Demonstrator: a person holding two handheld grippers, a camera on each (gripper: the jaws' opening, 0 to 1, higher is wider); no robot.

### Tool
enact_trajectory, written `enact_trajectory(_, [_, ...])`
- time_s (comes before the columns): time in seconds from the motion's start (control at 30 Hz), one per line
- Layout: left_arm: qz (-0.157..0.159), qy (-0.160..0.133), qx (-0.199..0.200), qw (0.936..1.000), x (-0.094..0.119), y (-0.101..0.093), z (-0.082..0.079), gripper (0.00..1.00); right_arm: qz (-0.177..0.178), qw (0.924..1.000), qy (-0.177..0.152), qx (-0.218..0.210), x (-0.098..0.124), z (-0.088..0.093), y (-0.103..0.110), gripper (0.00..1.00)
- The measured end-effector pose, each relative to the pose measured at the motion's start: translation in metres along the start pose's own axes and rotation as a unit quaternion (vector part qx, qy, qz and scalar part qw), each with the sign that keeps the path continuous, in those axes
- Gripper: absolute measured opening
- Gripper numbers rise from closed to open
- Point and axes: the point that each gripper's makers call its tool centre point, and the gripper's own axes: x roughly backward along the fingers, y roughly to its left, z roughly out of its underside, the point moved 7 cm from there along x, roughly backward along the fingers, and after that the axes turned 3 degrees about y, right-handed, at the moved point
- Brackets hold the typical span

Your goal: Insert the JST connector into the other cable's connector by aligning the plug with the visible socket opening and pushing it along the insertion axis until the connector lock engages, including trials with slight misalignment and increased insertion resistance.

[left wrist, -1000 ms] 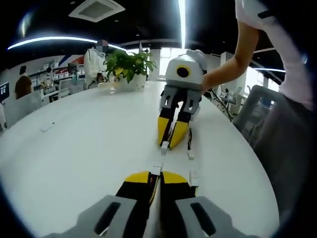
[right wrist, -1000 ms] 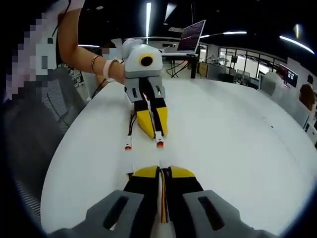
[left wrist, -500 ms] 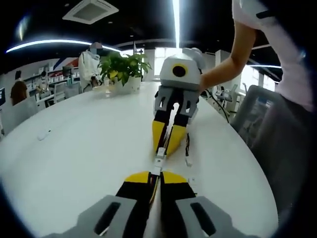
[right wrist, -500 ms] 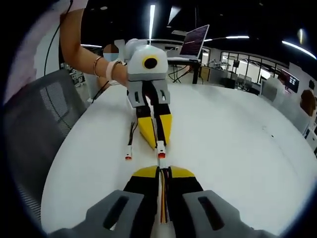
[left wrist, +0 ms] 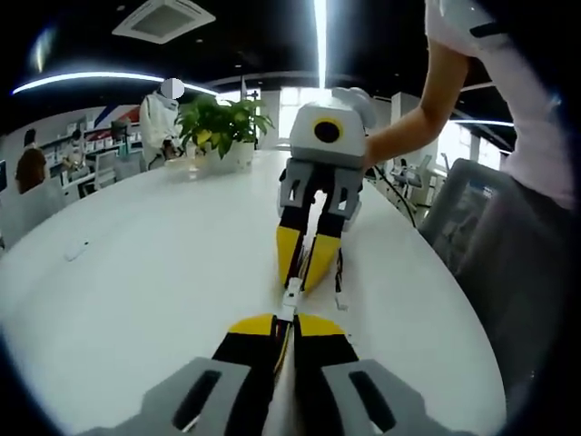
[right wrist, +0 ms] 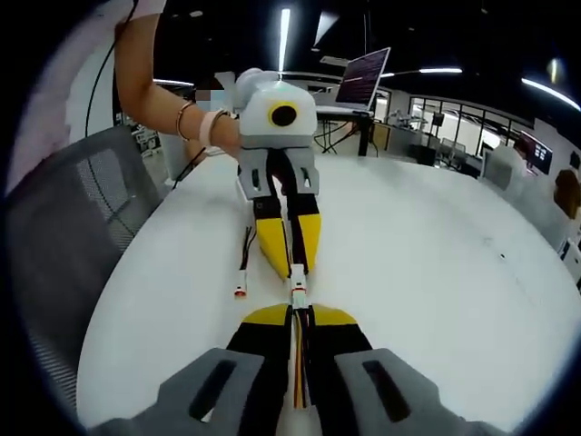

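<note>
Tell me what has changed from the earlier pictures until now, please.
The two tongs have come together: a second ago a gap lay between the two white connectors; now the left tongs' connector and the right tongs' connector meet tip to tip between the yellow jaws. Whether the lock has engaged cannot be told. Both tongs, left and right, stay shut on their cables. The spare connector lies on the white table as before.

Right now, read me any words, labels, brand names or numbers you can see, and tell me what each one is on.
None can be read.
laptop screen: bright lines, too small and blurred to read.
wall graphic: coloured shapes, no legible letters.
left gripper, right gripper, connectors: no markings visible.
</note>
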Motion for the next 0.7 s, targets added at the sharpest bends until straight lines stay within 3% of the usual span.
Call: enact_trajectory(0.7, [0.003,0.002,-0.015,0.9999,-0.0029,-0.0058,-0.0062,0.01,-0.009,0.9999,0.006,0.006,-0.0015,-0.0077,0.0036,0.03])
